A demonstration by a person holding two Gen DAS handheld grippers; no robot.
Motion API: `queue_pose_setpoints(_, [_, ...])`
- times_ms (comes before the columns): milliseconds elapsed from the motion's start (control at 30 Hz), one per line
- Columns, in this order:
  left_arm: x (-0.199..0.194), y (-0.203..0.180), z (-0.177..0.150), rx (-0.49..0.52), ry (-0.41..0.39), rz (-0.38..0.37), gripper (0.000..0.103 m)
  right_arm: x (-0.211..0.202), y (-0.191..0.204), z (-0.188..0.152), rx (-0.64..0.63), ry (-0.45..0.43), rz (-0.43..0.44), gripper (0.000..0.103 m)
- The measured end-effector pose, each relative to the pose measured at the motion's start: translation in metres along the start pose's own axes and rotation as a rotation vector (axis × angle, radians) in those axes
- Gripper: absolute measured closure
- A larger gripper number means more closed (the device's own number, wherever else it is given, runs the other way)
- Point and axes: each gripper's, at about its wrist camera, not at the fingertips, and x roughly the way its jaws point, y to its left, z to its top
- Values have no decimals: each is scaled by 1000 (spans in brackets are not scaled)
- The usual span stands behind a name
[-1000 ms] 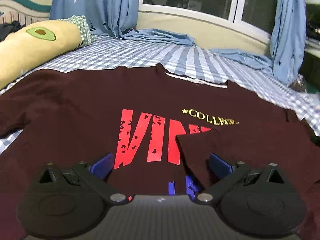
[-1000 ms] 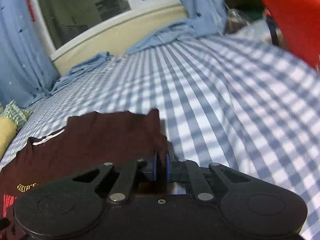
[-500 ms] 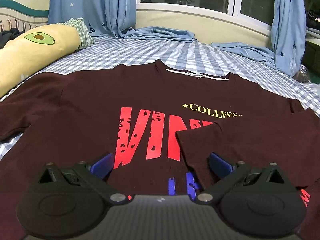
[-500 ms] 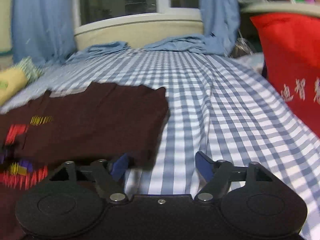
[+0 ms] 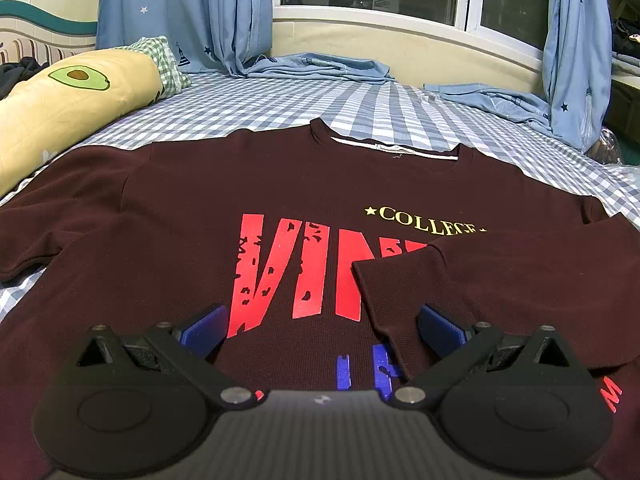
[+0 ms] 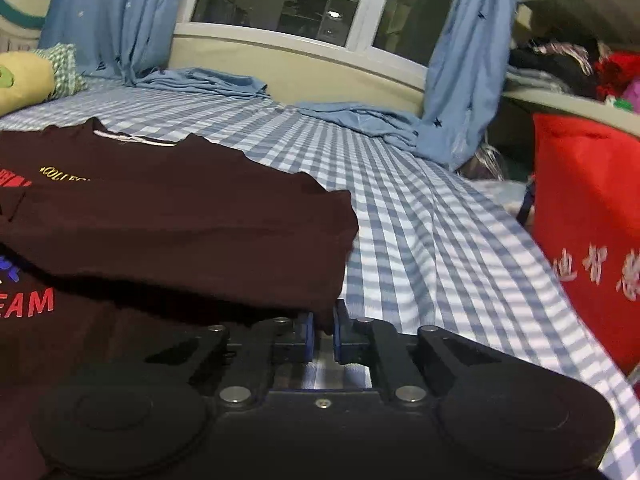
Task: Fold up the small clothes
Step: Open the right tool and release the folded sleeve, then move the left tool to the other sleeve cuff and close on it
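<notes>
Pinching the shirt's (image 6: 180, 220) side edge, your right gripper (image 6: 323, 330) has its blue pads pressed together on the fabric, probably so you can pull that side inward. Your left gripper (image 5: 320, 326) hovers spread wide over the print, holding nothing. The shirt is soft maroon knit, flat on the checked bed (image 6: 440, 248), one sleeve (image 5: 500, 280) already folded across.

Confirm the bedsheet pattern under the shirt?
Blue-and-white gingham check on the bedsheet, clearest in the right wrist view.
</notes>
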Motion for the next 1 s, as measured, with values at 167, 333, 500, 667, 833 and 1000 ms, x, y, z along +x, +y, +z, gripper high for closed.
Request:
queue_pose_setpoints(167, [-7, 7, 4, -45, -19, 6, 1, 4, -3, -1, 25, 16, 24, 94])
queue_pose_setpoints(333, [-41, 52, 18, -201, -52, -33, 1, -14, -3, 0, 12, 36, 54, 63])
queue_pose_setpoints(500, [-90, 110, 23, -261, -73, 42, 1, -56, -1, 1, 30, 19, 82, 37])
queue_pose_setpoints(667, [-138, 179, 8, -280, -66, 262, 1, -122, 16, 6, 29, -51, 175, 9])
queue_pose_setpoints(833, [-181, 270, -22, -417, -53, 367, 1, -180, 52, 7, 24, -96, 279, 1])
queue_pose_setpoints(1000, [-203, 343, -50, -550, -61, 392, 1, -215, 88, -1, 132, -103, 419, 1])
